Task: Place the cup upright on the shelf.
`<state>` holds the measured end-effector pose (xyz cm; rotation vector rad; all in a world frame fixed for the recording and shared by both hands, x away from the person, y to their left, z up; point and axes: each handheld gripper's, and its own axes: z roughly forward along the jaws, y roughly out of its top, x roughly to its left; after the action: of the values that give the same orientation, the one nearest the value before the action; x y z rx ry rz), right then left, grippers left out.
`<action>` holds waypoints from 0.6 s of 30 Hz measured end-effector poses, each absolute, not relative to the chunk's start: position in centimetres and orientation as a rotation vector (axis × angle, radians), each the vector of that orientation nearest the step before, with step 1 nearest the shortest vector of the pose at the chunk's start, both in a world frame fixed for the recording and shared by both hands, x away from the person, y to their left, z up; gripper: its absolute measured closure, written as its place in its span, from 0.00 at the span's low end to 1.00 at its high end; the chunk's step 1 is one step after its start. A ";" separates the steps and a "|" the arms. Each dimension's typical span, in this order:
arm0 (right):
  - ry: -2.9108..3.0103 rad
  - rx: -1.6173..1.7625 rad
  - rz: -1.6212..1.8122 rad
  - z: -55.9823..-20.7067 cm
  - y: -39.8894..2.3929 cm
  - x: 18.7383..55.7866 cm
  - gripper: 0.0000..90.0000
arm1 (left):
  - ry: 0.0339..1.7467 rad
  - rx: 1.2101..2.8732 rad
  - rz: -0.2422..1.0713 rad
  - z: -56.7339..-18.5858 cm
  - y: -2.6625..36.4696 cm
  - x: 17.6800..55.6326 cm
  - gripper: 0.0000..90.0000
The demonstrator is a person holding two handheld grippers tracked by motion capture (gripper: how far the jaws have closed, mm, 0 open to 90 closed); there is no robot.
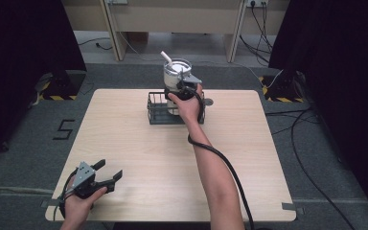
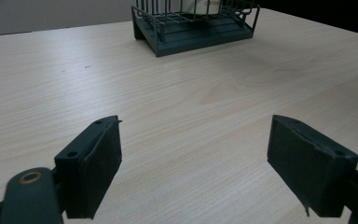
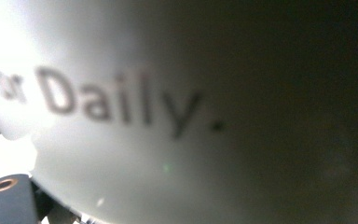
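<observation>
Light wooden table (image 1: 139,143) on grey carpet. High view: right gripper (image 1: 184,87) at white cup (image 1: 175,74) with straw, held above dark wire basket (image 1: 157,112) at 12 o'clock; left gripper (image 1: 106,174) at 7 o'clock, jaws apart. Left gripper view: jaws wide apart, basket (image 2: 193,32) at 12 o'clock. Right gripper view: cup (image 3: 191,116) wall pressed close, blurred "Daily" print; jaw state cannot tell.

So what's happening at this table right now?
A person works with a hand-held gripper in each hand. The right gripper is at a white cup with a straw, over a dark wire basket at the far side of the wooden table; the cup sits right against its camera, printed "Daily". The left gripper waits near the table's front corner, jaws apart, holding nothing.
</observation>
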<state>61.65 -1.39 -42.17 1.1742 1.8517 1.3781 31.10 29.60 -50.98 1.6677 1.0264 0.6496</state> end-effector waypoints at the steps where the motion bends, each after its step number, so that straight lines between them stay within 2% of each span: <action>1: 1.848 1.169 1.379 -42.2 -1.4 61.6 0.11 | 1.026 1.668 0.650 -51.0 29.6 31.1 0.19; 18: 1.817 1.101 1.406 -43.0 -1.3 60.7 0.08 | 1.023 1.674 0.652 -51.0 29.6 31.1 0.19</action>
<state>60.67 -1.33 -42.98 1.1010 1.8172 1.4056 31.12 29.55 -50.99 1.6739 1.0233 0.6515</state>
